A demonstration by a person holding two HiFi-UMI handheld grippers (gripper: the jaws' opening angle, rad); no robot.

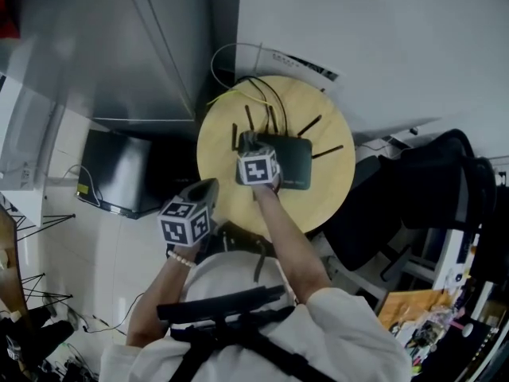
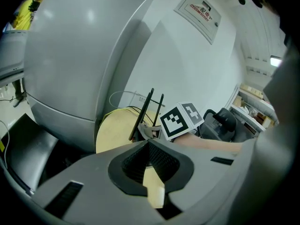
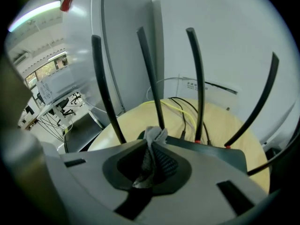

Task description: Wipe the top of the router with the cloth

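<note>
right gripper clamped on cloth, low over router top for wiping | left gripper closed, empty, parked off table, out of the way

wall placard print too small; no legible text.

The router is set on the round table, toward its far side, and the cables are led off behind it over the table's far edge. The right gripper is held over the router's left end, with the cloth pinched between its jaws. The left gripper is held at the table's near left edge, apart from the router. A chair is placed right of the table.
</note>
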